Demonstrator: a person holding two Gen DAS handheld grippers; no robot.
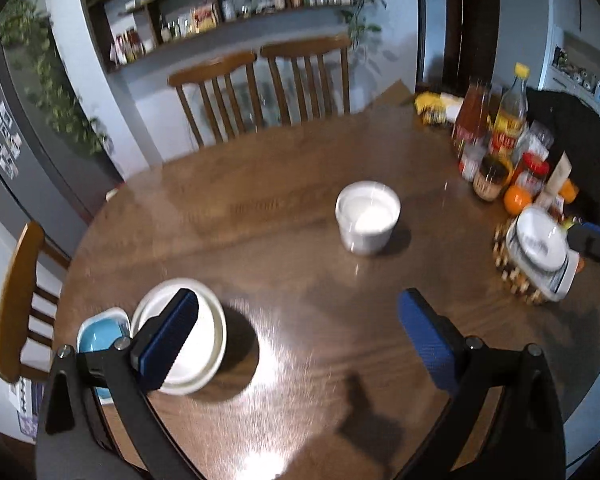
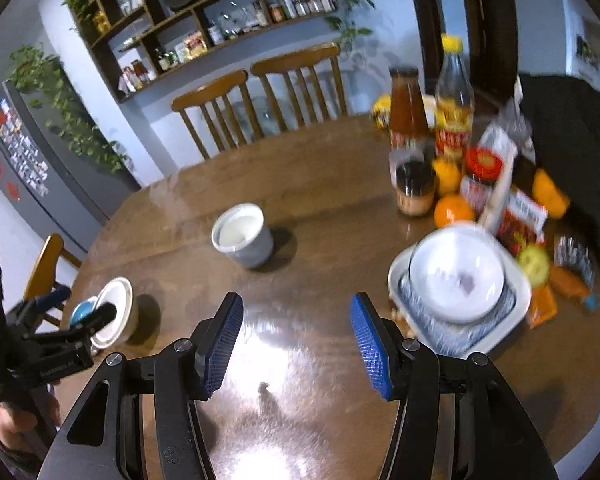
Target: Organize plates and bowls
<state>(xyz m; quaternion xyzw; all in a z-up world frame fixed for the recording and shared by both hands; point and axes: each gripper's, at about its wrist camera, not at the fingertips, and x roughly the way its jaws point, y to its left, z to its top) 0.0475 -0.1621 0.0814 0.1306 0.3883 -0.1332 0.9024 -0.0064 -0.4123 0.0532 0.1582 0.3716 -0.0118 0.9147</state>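
Kitchen/dining room w/ a round brown wooden table (image 2: 320, 184), glossy top. Wall shelves (image 2: 204, 28) at the back hold jars & bottles; a grey fridge (image 2: 28, 160) w/ magnets stands far left under a trailing plant.

Counts: 3 wooden chairs – 2 side by side at the far edge (image 2: 260, 100), 1 at the left edge (image 2: 46, 264). 2 tall bottles (image 2: 432, 108) stand upright in the clutter of jars, packets & oranges on the table's right side.

Dishes: 1 white cup (image 2: 242, 236), upright near the table's middle, mouth up, alone. 1 white bowl (image 2: 118, 308) at the left edge, mouth tipped toward the cameras, w/ 1 small blue bowl (image 1: 100, 334) in a white square dish just beside it. On the right, 1 white round bowl (image 2: 456, 276) sits mouth up on a patterned square plate, itself in a white square dish (image 2: 516, 308) – a stack of 3.

Left gripper (image 1: 300, 340): jaws wide apart, nothing between the pads; left finger overlaps the white bowl in its own view, contact unclear. Right gripper (image 2: 296, 344): about half open, holding nothing, over bare tabletop between cup & stack.
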